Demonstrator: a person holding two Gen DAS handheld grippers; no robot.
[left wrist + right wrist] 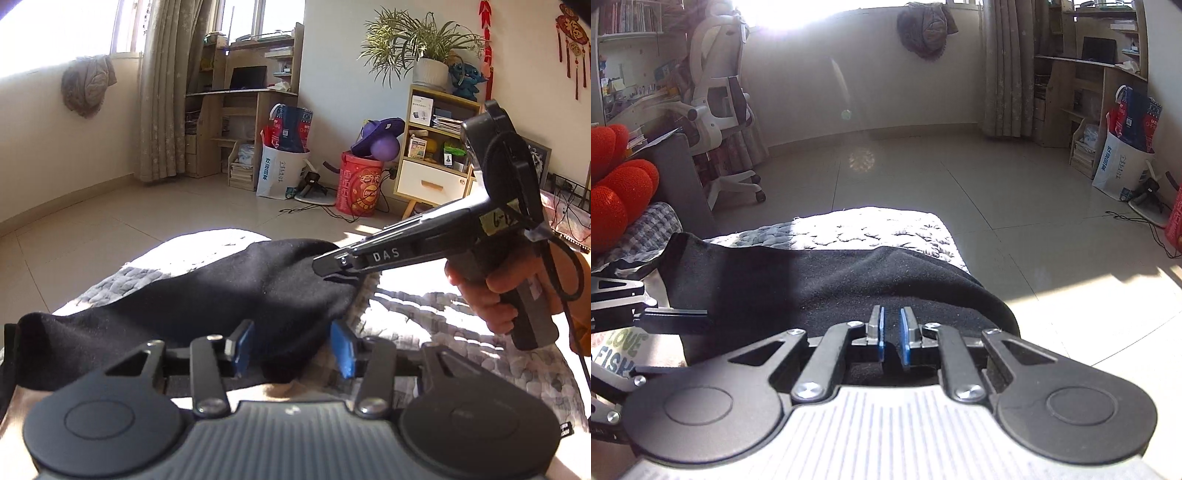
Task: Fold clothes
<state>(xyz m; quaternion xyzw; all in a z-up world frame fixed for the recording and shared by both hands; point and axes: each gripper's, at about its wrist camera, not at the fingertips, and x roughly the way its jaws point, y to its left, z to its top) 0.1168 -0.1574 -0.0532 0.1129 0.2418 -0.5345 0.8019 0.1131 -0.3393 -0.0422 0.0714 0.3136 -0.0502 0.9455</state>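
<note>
A black garment (221, 288) lies folded across a grey quilted cover (443, 317), part in sun and part in shade. My left gripper (293, 350) is open at the garment's near edge, its blue pads wide apart and not pressing the cloth. My right gripper (325, 268), held by a hand (491, 291), rests its tips on the garment's right end. In the right wrist view the black garment (812, 288) spreads ahead of my right gripper (893, 338). Its blue pads stand a narrow gap apart with nothing pinched. The left gripper (698, 318) shows at the left edge.
The quilted cover (871, 229) ends at a tiled floor (960, 173). A red plush (617, 192) and a white office chair (716, 110) stand left. A white bag (277, 173), a red bucket (360, 190) and a shelf cabinet (436, 147) line the far wall.
</note>
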